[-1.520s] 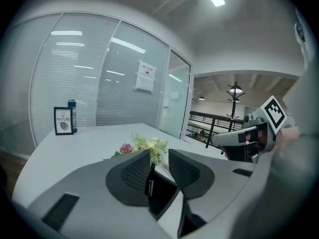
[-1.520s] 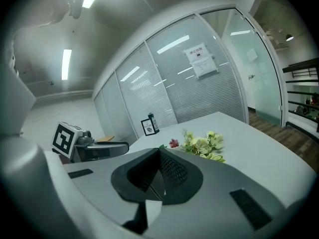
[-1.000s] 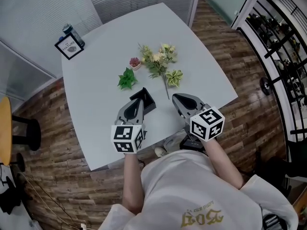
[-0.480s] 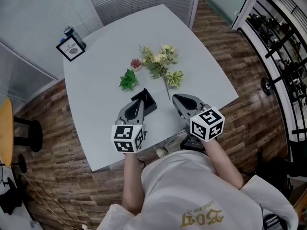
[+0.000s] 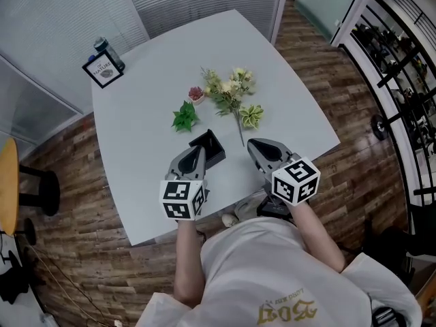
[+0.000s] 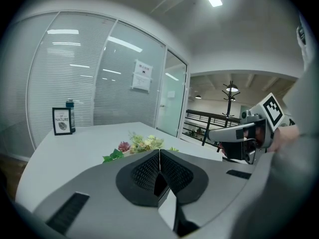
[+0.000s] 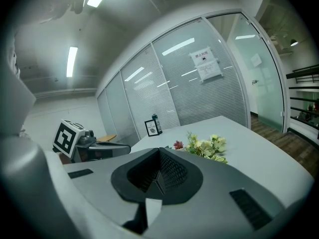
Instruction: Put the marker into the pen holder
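Note:
A black pen holder (image 5: 212,146) lies on the pale grey table (image 5: 150,80) near its front edge. My left gripper (image 5: 201,148) hovers with its tips right at the holder's left side; in the left gripper view its jaws (image 6: 159,152) meet with nothing between them. The right gripper (image 5: 253,144) is held to the right of the holder, over the table's front edge. Its jaws (image 7: 159,151) also close on each other, empty. I see no marker in any view. Each gripper shows in the other's view, right gripper (image 6: 244,133) and left gripper (image 7: 92,146).
A bunch of artificial flowers (image 5: 228,90), a green leaf sprig (image 5: 184,118) and a small pink flower (image 5: 196,94) lie mid-table. A framed card (image 5: 103,69) and a bottle (image 5: 107,49) stand at the far left corner. A yellow stool (image 5: 5,182) is on the left floor.
Both grippers stay where they were, still closed. Only the head camera's framing drifts slightly.

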A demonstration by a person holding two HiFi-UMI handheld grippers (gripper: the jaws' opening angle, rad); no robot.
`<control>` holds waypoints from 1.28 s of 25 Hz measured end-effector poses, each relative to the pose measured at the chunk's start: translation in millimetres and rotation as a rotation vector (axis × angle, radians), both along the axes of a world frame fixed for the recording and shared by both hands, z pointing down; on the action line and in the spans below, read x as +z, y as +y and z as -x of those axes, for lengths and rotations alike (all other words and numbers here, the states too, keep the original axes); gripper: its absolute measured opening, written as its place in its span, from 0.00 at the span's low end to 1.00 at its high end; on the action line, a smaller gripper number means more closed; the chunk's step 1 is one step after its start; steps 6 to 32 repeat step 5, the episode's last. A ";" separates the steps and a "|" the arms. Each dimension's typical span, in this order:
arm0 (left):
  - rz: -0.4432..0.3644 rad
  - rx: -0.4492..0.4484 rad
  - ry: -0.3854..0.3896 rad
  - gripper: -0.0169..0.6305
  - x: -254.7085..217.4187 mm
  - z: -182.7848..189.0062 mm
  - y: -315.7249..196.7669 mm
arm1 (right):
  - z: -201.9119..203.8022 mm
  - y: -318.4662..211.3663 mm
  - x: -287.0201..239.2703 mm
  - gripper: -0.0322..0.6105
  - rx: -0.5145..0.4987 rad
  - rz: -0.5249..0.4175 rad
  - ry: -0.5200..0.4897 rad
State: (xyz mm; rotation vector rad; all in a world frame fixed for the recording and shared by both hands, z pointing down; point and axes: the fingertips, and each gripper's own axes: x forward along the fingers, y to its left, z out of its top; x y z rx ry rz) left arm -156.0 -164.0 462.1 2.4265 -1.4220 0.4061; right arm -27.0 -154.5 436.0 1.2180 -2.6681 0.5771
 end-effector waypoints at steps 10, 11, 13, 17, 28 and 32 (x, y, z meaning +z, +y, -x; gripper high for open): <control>0.006 0.000 0.008 0.05 1.9 5.9 -1.5 | 5.0 -1.8 0.4 0.08 -0.004 0.001 0.003; 0.006 0.000 0.008 0.05 1.9 5.9 -1.5 | 5.0 -1.8 0.4 0.08 -0.004 0.001 0.003; 0.006 0.000 0.008 0.05 1.9 5.9 -1.5 | 5.0 -1.8 0.4 0.08 -0.004 0.001 0.003; 0.006 0.000 0.008 0.05 1.9 5.9 -1.5 | 5.0 -1.8 0.4 0.08 -0.004 0.001 0.003; 0.006 0.000 0.008 0.05 1.9 5.9 -1.5 | 5.0 -1.8 0.4 0.08 -0.004 0.001 0.003; 0.006 0.000 0.008 0.05 1.9 5.9 -1.5 | 5.0 -1.8 0.4 0.08 -0.004 0.001 0.003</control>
